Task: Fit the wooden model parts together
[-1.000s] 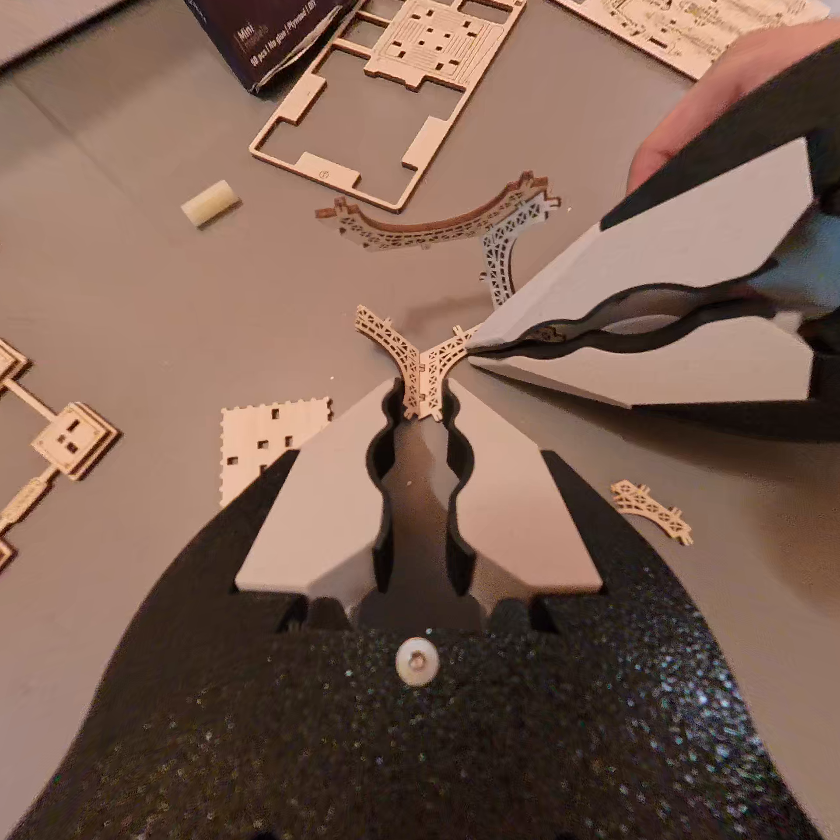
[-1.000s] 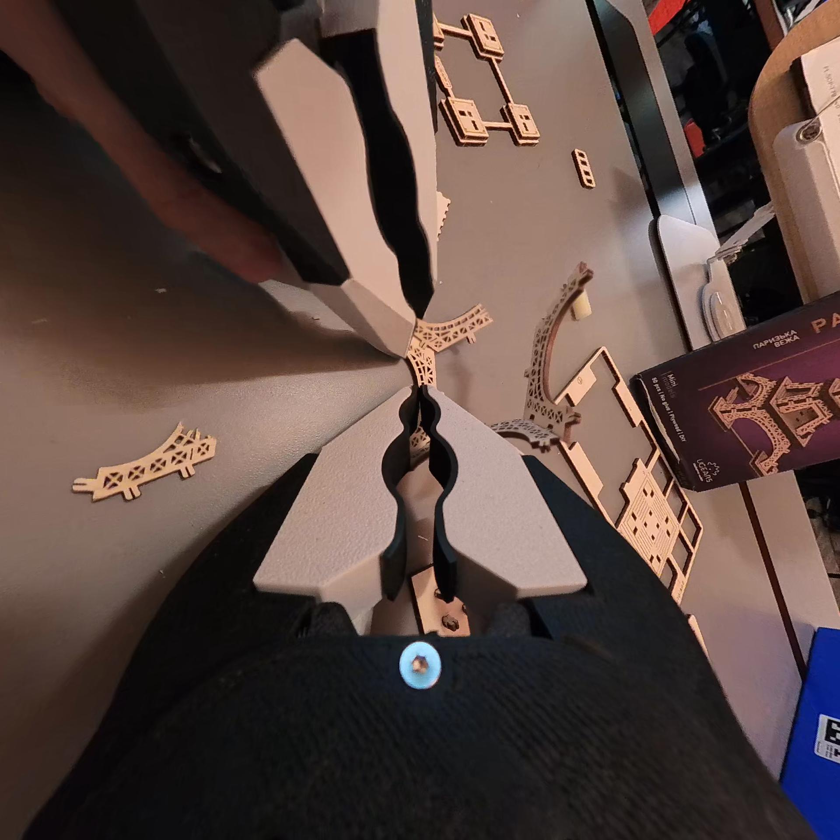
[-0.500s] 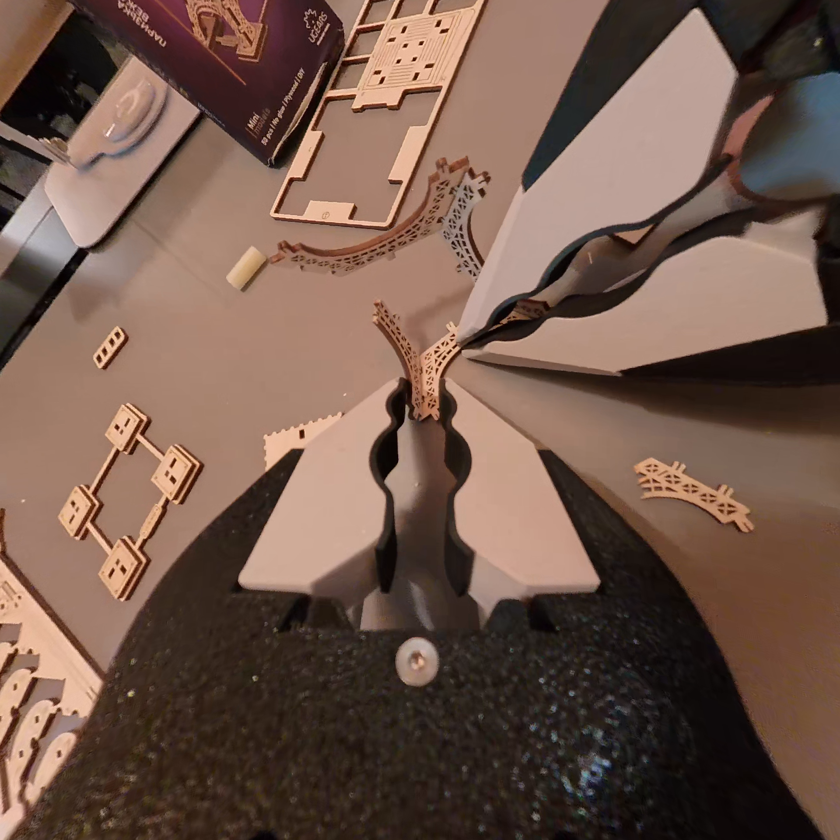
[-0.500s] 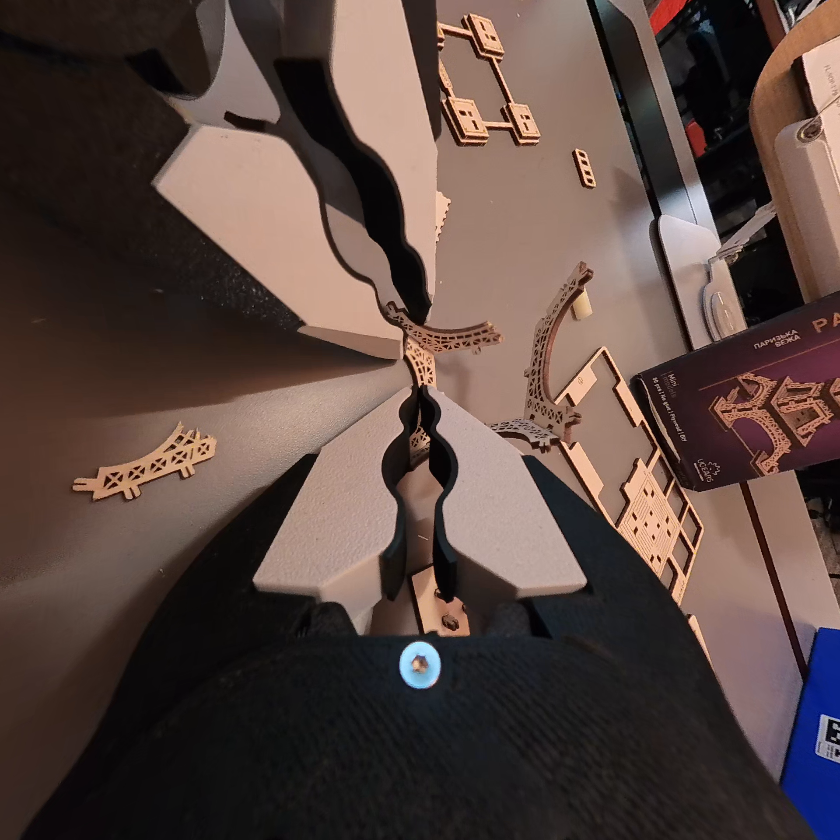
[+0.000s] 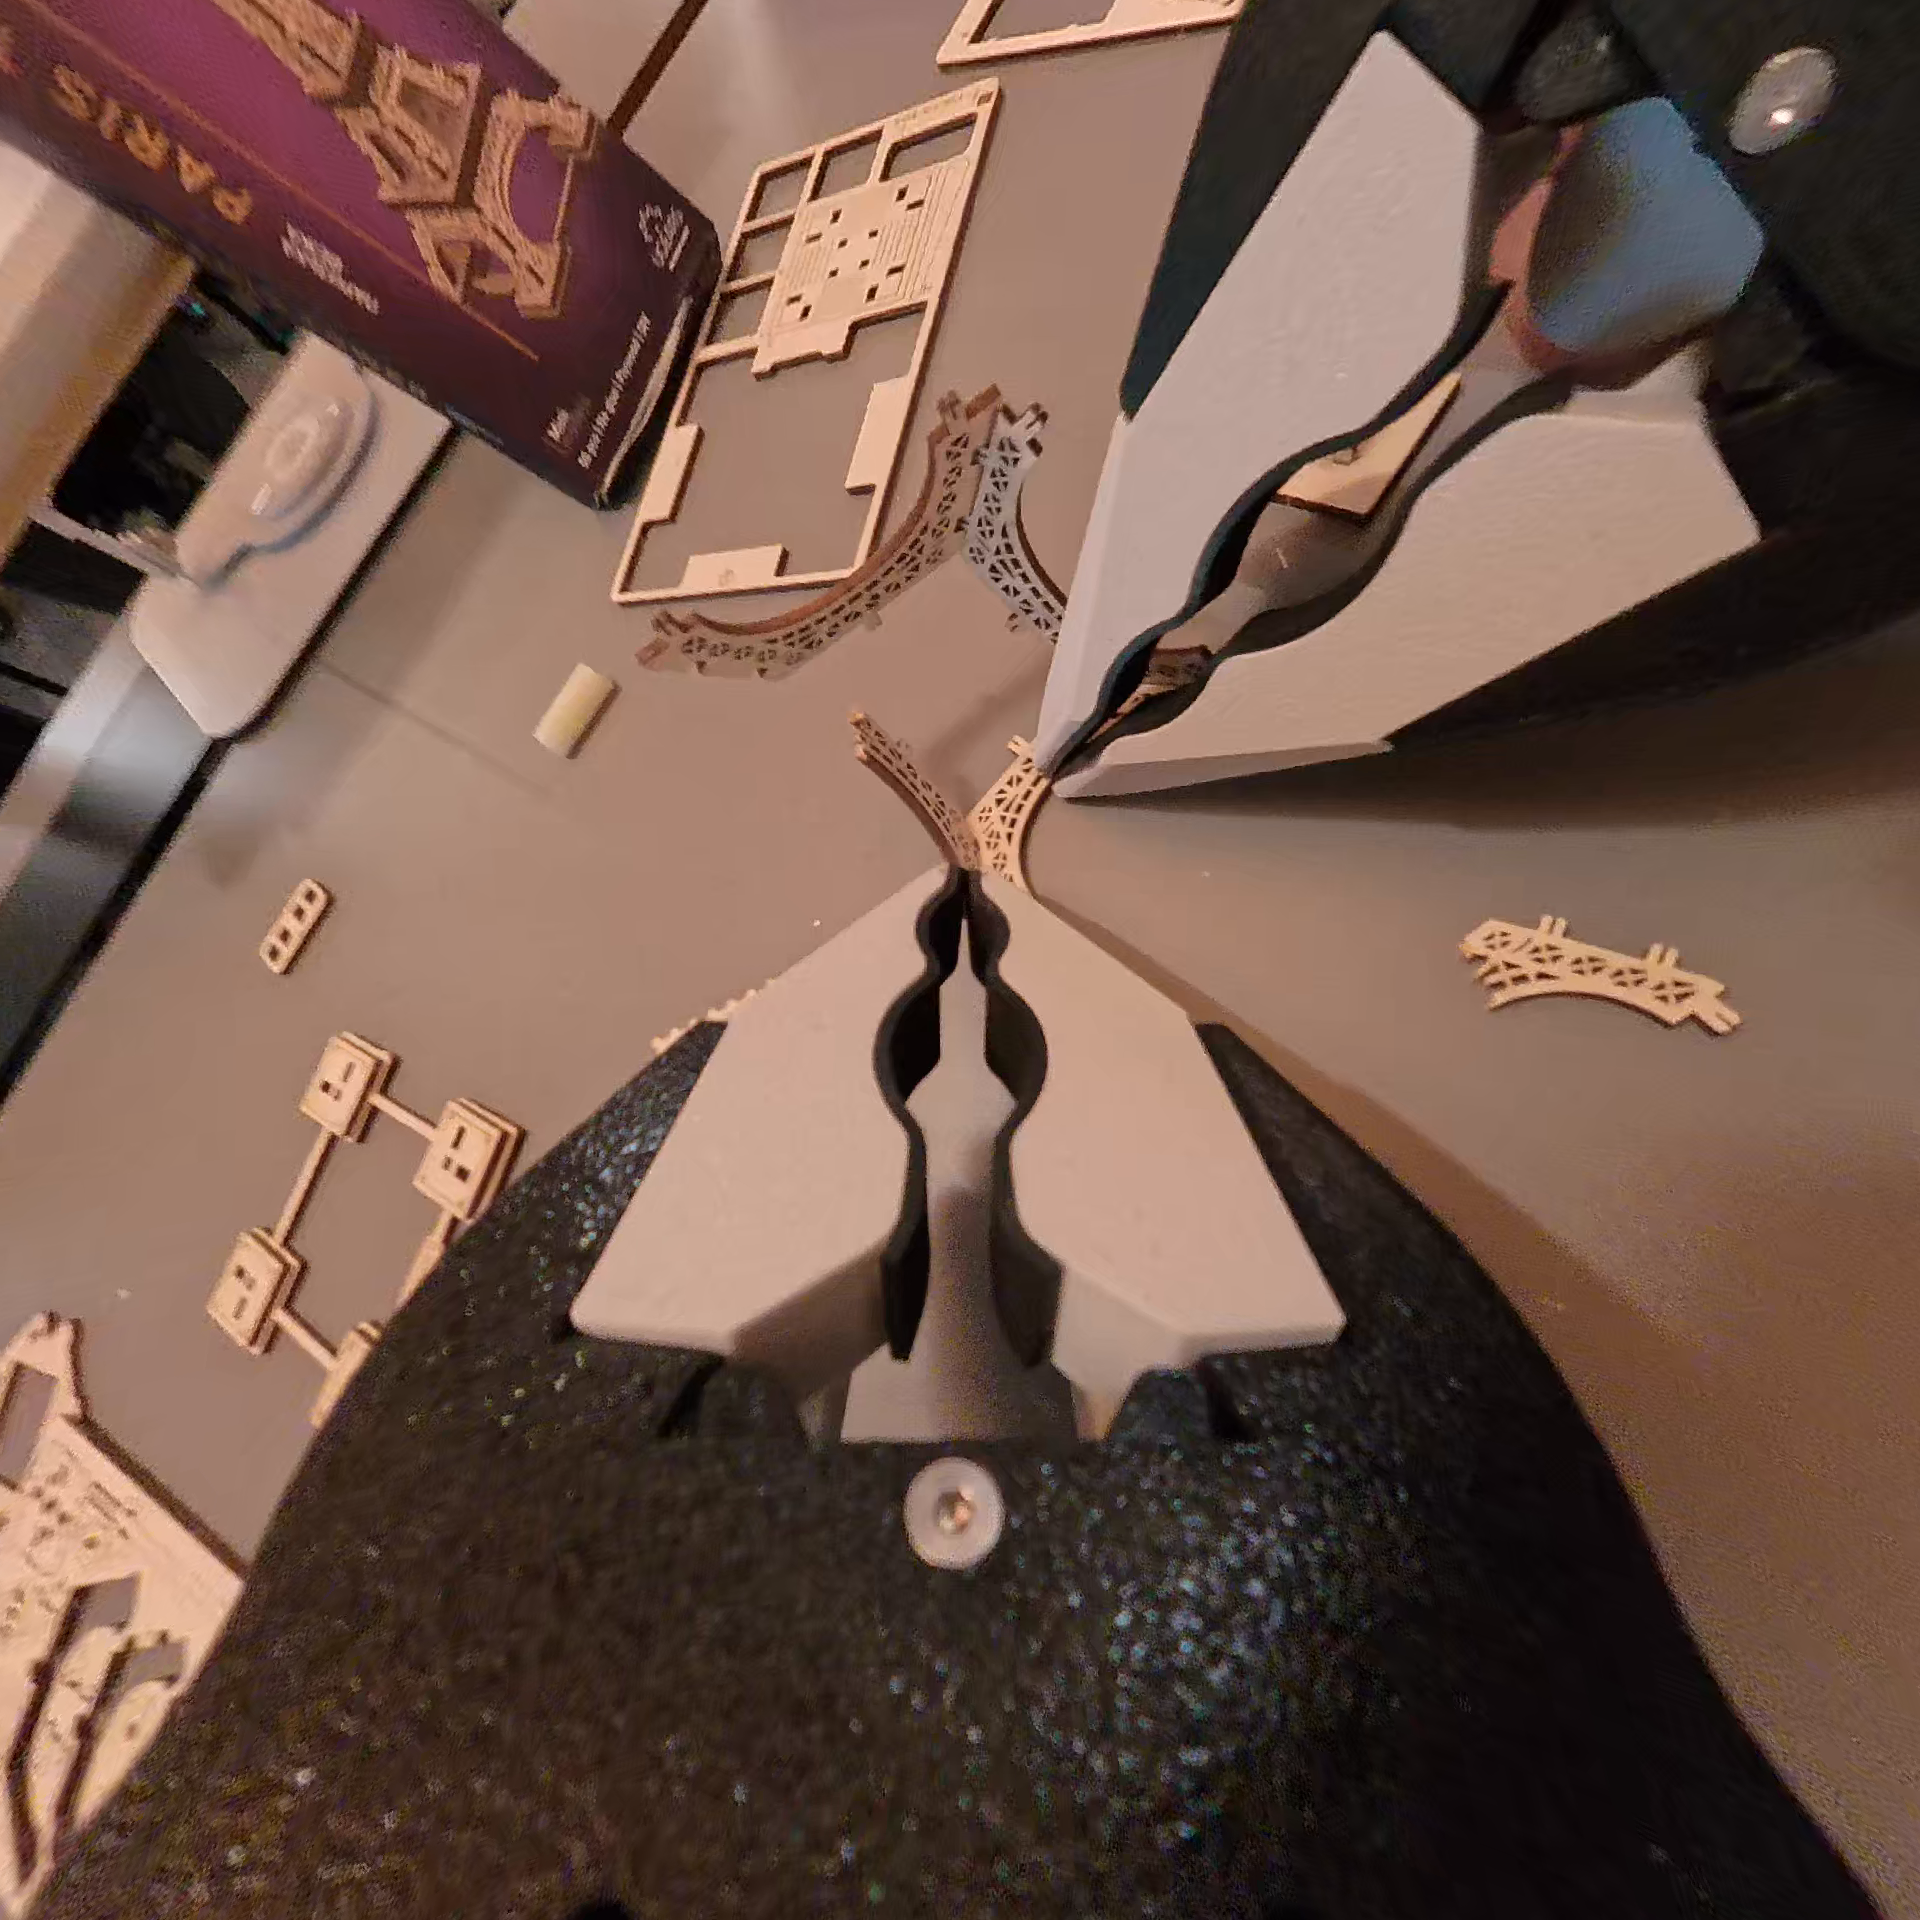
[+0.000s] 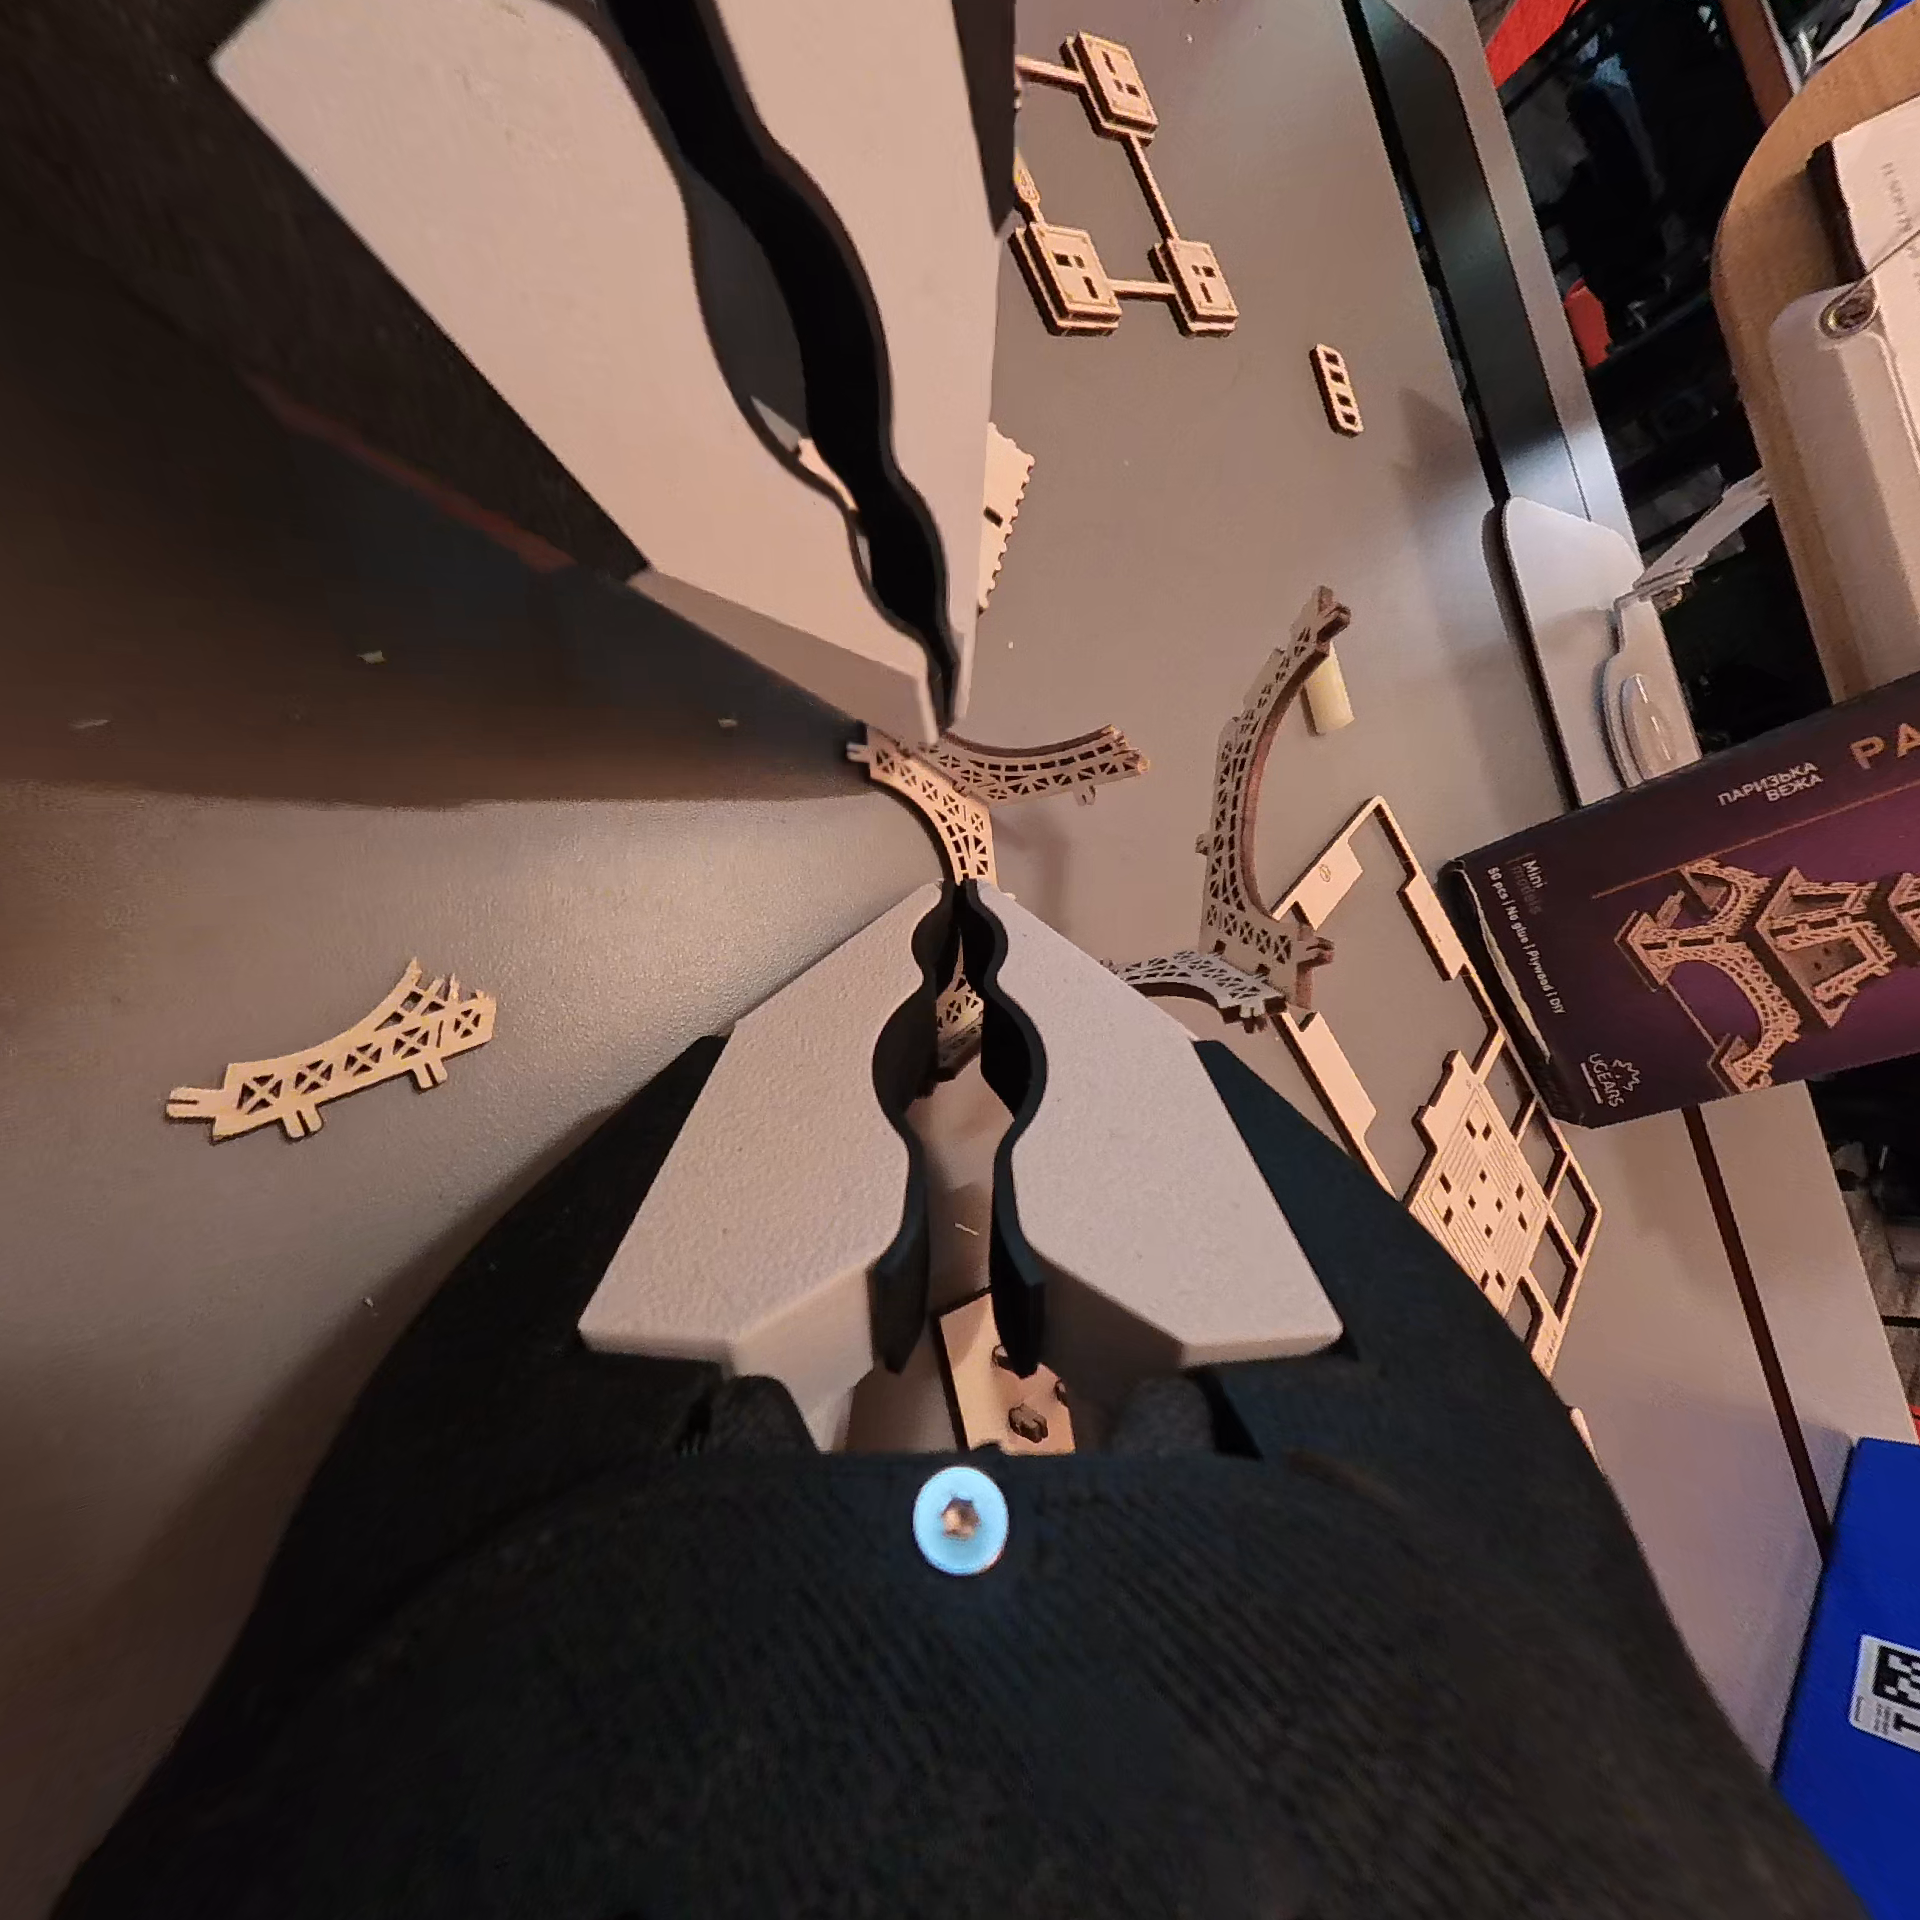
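Two curved wooden lattice pieces meet in a V above the grey table (image 5: 520,831). My left gripper (image 5: 961,883) is shut on their joined end. One piece (image 5: 899,774) sticks out free to the upper left. The other piece (image 5: 1006,816) runs to my right gripper (image 5: 1060,758), which is shut on its far end. In the right wrist view my right gripper (image 6: 956,894) is shut on the held piece (image 6: 961,831). The left gripper (image 6: 943,717) comes in from above, and the free piece (image 6: 1039,774) points right.
A loose lattice piece (image 5: 1600,971) lies on the table, also in the right wrist view (image 6: 332,1060). Farther off are a lattice arch assembly (image 5: 862,592), an emptied wooden sheet (image 5: 821,343), a purple box (image 5: 364,208), a square base frame (image 5: 353,1195), a cream peg (image 5: 574,709) and a small slotted strip (image 5: 294,925). Only a small space, under 4 cm, lies between the two pairs of fingers.
The left gripper has tilted and rolled while staying shut, so the joined pieces turned; the free piece now points sideways in the right wrist view. The right gripper held almost still.
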### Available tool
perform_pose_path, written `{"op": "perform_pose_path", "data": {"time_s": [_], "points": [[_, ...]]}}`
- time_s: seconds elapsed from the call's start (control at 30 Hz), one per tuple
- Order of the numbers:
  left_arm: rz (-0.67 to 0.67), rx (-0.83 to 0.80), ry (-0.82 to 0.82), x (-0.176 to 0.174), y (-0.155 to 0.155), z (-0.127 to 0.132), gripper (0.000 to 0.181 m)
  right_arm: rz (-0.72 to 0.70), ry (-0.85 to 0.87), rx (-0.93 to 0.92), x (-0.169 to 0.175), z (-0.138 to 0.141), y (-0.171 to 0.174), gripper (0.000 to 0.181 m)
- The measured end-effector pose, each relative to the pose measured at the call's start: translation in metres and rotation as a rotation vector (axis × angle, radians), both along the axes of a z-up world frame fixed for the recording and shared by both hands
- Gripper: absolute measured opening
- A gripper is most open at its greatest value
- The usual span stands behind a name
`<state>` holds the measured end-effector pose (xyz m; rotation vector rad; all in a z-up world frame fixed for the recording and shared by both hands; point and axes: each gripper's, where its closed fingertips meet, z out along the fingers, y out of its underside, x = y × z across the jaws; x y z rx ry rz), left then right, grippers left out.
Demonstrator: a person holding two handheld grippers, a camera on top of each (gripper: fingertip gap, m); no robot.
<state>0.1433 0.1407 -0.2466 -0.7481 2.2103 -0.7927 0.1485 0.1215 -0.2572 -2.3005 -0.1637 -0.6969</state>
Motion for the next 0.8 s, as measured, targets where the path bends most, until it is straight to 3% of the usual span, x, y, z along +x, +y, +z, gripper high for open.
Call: {"op": "perform_pose_path", "data": {"time_s": [0.13, 0.23, 0.5, 0.8], "points": [[-0.048, 0.034, -0.062, 0.002, 0.005, 0.011, 0.0, 0.002, -0.005, -0.003, 0.0, 0.0, 0.0, 0.0], [-0.089, -0.074, 0.015, 0.001, 0.005, 0.016, 0.0, 0.005, -0.014, -0.007, 0.0, 0.0, 0.0, 0.0], [-0.395, -0.286, 0.193, 0.003, -0.003, 0.018, 0.0, 0.01, -0.03, -0.015, 0.0, 0.0, 0.0, 0.0], [-0.703, -0.296, 0.366, 0.003, -0.002, 0.006, 0.0, 0.011, -0.045, -0.023, 0.0, 0.0, 0.0, 0.0]]}}
